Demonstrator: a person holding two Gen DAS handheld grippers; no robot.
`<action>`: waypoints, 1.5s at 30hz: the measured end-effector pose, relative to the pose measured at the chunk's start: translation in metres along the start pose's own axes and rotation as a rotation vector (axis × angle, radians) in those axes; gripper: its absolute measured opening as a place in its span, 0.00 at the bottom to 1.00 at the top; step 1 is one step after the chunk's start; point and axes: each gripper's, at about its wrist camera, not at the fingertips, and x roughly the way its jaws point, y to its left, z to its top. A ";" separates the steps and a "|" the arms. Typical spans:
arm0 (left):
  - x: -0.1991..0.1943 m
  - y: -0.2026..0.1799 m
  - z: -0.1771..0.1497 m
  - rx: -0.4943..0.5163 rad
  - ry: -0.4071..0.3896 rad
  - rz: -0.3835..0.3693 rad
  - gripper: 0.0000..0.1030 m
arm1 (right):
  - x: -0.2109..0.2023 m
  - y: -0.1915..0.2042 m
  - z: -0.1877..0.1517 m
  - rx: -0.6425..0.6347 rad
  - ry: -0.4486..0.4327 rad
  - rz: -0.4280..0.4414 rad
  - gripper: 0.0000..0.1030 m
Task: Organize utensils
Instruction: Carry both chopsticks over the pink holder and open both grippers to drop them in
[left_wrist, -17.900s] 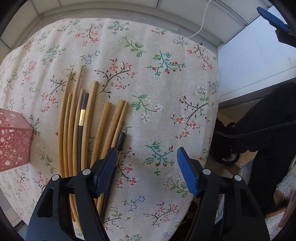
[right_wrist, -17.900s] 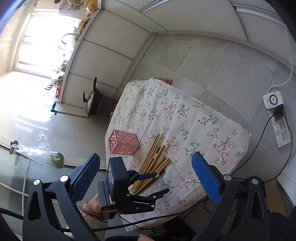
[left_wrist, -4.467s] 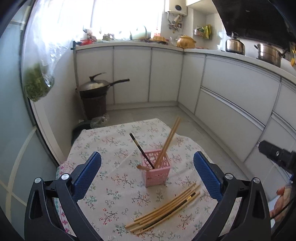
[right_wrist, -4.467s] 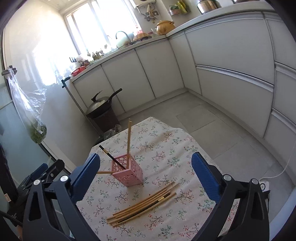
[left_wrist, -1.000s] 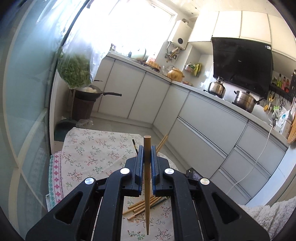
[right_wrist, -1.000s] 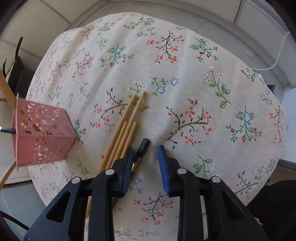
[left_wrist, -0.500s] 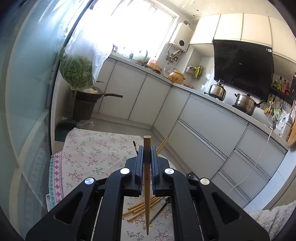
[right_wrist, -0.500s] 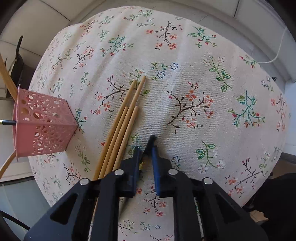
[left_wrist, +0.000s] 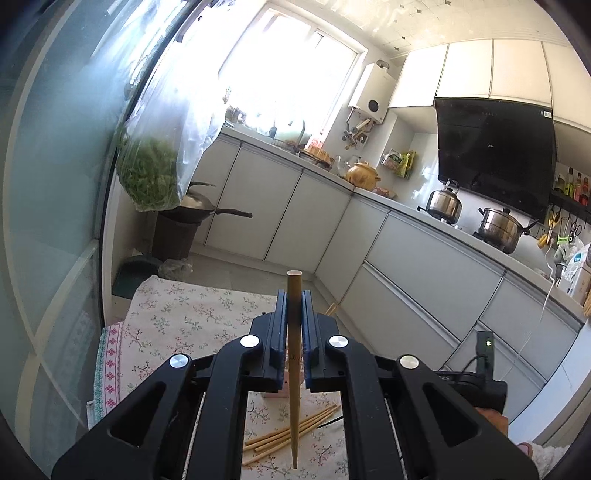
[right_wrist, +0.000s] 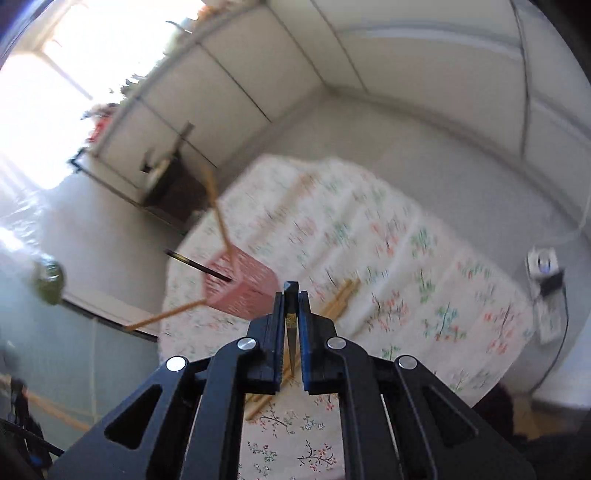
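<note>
Both tools are loaded in mid-transfer. The left gripper is clamped on one upright bamboo chopstick, held above the table; the right gripper is clamped on one dark chopstick with a gold band, lifted clear of the floral tablecloth. The pink perforated holder stands on the cloth and already contains three chopsticks: two bamboo, one dark. The task appears roughly half done: a small bundle of bamboo chopsticks, about four or five as far as the occluded, blurred views allow, lies beside the holder and, with the two in hand, awaits placement.
</note>
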 end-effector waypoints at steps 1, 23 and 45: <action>0.003 -0.005 0.008 0.000 -0.013 -0.004 0.06 | -0.016 0.007 0.007 -0.031 -0.041 0.017 0.07; 0.175 -0.054 0.034 0.162 -0.072 0.129 0.06 | -0.011 0.072 0.099 -0.183 -0.229 0.158 0.07; 0.129 -0.037 0.039 0.082 -0.171 0.200 0.57 | 0.034 0.099 0.084 -0.290 -0.139 0.114 0.07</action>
